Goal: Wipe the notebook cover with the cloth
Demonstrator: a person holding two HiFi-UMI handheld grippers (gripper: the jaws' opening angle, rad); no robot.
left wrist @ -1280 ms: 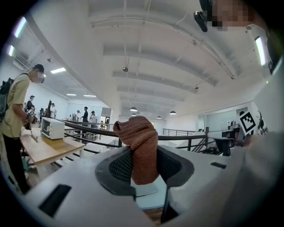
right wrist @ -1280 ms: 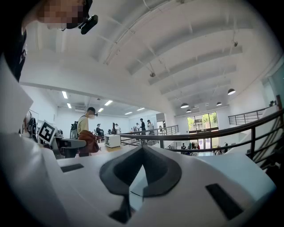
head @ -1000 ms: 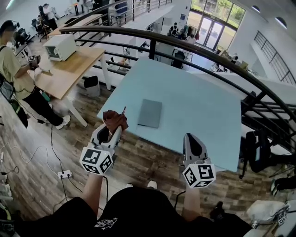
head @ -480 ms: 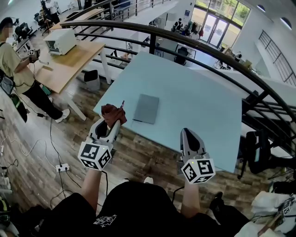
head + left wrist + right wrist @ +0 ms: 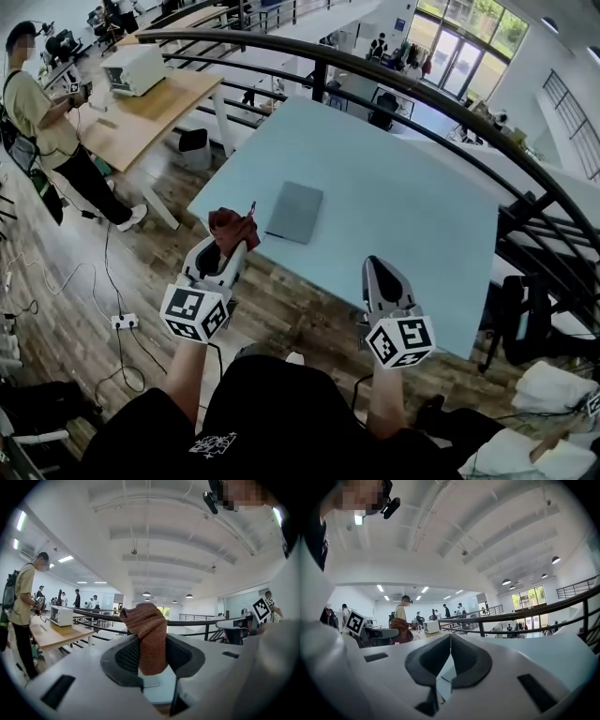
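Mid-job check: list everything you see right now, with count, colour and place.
table: 1, light blue, centre, ahead of both grippers
notebook: 1, grey, flat on the table near its front left edge
cloth: 1, reddish-brown, in the left gripper, left of the notebook
railing: 1, black, curving behind the table
desk: 1, wooden, far left
box: 1, white, on the desk
bystander: 1, khaki top, standing by the desk
power strip: 1, white, on the wood floor at left
left gripper: 1, white, shut on the cloth at the table's near left corner
right gripper: 1, white, shut and empty, at the table's front edge
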